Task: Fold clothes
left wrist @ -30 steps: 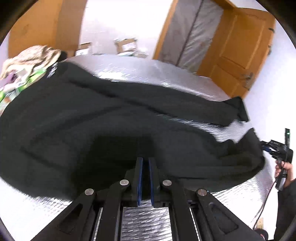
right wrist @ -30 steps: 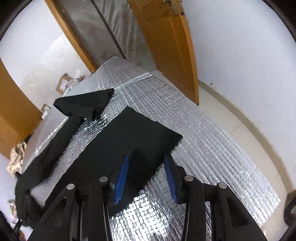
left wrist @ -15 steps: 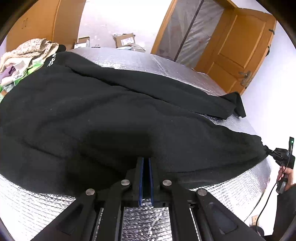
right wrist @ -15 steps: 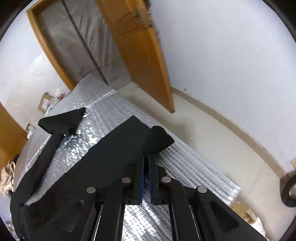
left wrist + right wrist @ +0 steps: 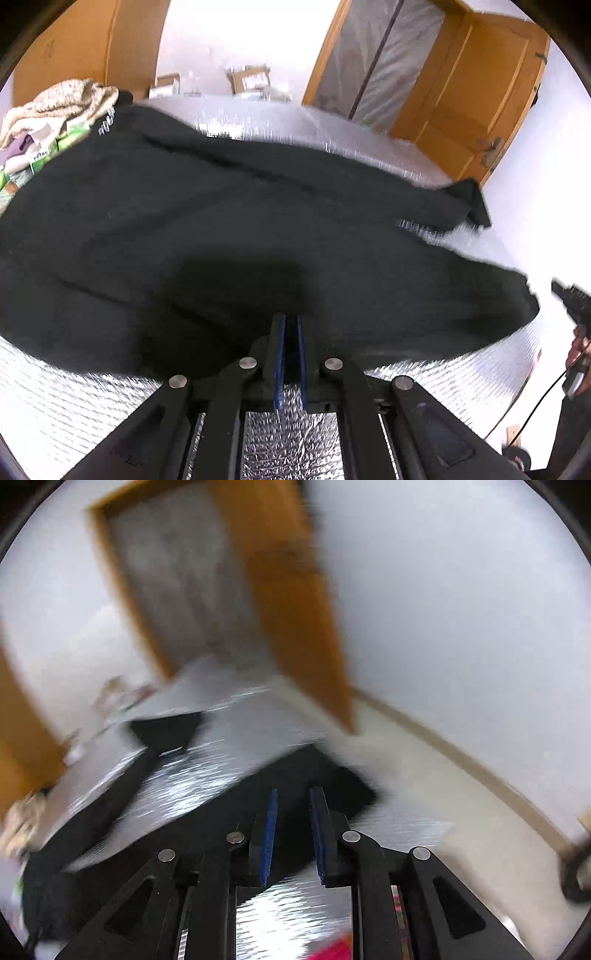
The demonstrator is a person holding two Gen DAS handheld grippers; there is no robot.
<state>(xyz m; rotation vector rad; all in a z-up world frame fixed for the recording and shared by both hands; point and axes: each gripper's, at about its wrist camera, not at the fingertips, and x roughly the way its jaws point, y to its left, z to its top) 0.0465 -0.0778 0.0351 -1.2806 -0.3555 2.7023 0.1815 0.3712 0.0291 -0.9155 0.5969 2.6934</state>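
Black fleece garment [image 5: 229, 229], soft and limp, spread across the silver-quilted table [image 5: 55, 391]. Left tongs [image 5: 290, 332] clamped on its near hem; right tongs [image 5: 293, 814] opening over a corner, unpinched. Best gripped at hems and corners.

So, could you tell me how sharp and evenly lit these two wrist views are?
Right wrist view: heavy motion blur smears the door, the silver cover and the black garment. Left wrist view: mostly sharp, the garment's far edge streaked, glare on the foil, a dark shadow ahead of the left gripper. Both bend at the fisheye rim.
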